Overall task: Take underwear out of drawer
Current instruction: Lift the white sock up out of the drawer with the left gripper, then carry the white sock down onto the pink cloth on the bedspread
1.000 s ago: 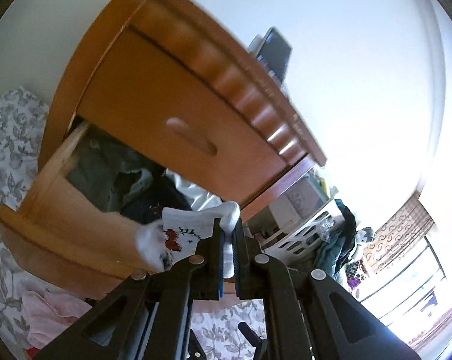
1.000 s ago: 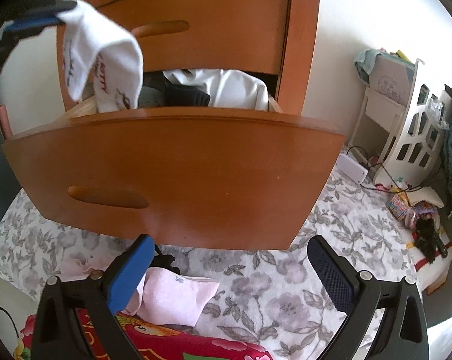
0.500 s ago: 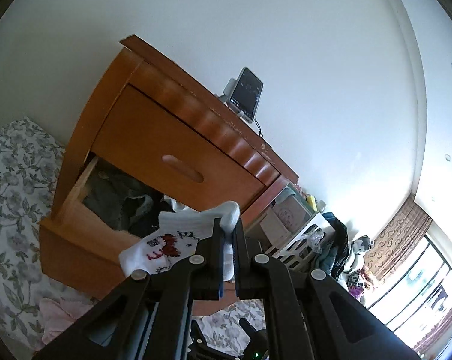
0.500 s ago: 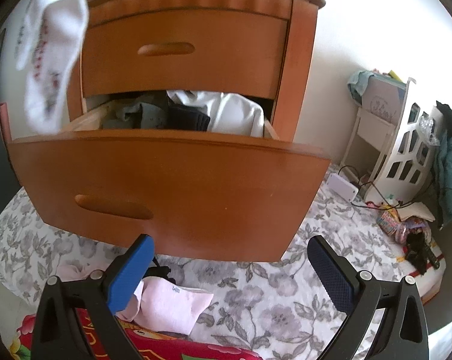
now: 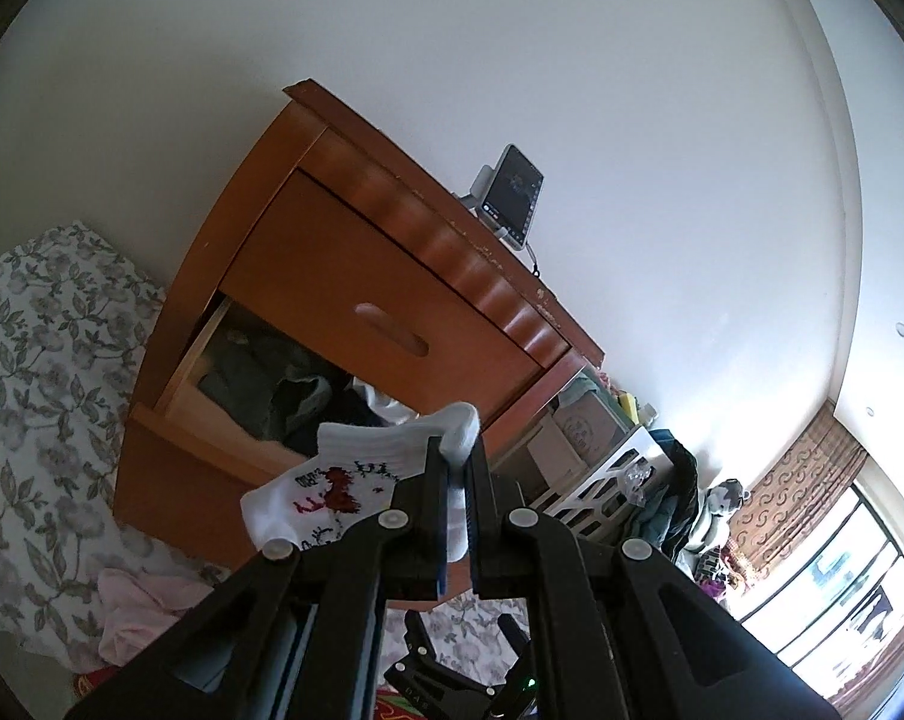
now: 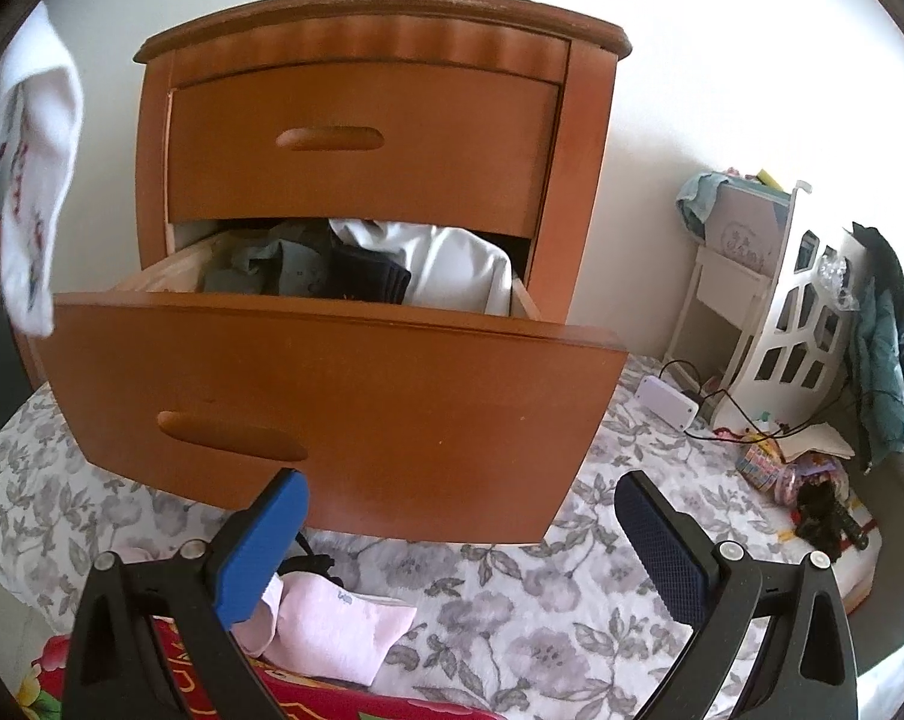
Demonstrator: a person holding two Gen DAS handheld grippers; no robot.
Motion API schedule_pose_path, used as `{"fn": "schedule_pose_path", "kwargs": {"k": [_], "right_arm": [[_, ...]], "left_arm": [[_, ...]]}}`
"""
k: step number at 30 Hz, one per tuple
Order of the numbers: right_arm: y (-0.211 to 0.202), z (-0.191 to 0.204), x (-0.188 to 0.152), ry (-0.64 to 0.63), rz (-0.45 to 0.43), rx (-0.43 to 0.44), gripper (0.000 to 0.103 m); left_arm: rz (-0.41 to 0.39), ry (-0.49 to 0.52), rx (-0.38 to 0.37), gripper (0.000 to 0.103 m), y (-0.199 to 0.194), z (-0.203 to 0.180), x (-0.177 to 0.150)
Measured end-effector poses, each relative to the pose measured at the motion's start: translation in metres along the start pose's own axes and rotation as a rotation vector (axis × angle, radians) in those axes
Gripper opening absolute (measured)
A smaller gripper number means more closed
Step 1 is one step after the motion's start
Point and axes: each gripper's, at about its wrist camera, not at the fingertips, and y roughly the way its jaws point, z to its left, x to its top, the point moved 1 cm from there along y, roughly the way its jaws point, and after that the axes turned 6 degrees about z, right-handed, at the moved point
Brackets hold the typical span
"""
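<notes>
My left gripper (image 5: pixel 453 456) is shut on a white garment with a red and black print (image 5: pixel 344 483), held in the air well in front of the wooden nightstand (image 5: pixel 392 276). The same white garment (image 6: pixel 26 180) hangs at the far left of the right wrist view. The lower drawer (image 6: pixel 344 408) stands pulled out, with grey, dark and white clothes (image 6: pixel 356 270) piled inside. My right gripper (image 6: pixel 460 546) is open, low in front of the drawer front, holding nothing. A pink garment (image 6: pixel 326 624) lies on the floral bedding below it.
Floral bedding (image 6: pixel 511 612) covers the surface around the nightstand. A phone on a stand (image 5: pixel 508 195) sits on the nightstand top. A white rack (image 6: pixel 775 312) with hanging clothes, a white box with cables (image 6: pixel 667 402) and toys stand to the right. A red patterned cloth (image 6: pixel 224 696) lies under my right gripper.
My left gripper has pulled back and up from the drawer with the white garment still in it. The right gripper has drawn back a little, so the whole nightstand shows.
</notes>
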Motion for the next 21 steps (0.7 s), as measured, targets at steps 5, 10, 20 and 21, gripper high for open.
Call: {"fn": "schedule_pose_path", "kwargs": {"k": [5, 10, 20, 21], "right_arm": [[0.0, 0.002, 0.0, -0.006, 0.001, -0.005, 0.103], [0.001, 0.001, 0.0, -0.005, 0.007, -0.009, 0.103], [0.002, 0.0, -0.001, -0.001, 0.012, -0.007, 0.103], [0.003, 0.0, -0.001, 0.0, 0.014, -0.006, 0.103]], "left_arm": [[0.029, -0.005, 0.009, 0.004, 0.0, 0.002, -0.004], [0.076, -0.002, 0.012, 0.004, 0.002, 0.004, -0.009], [0.199, -0.039, 0.065, 0.004, 0.028, 0.021, -0.024], [0.214, -0.042, 0.069, 0.004, 0.031, 0.023, -0.027]]}}
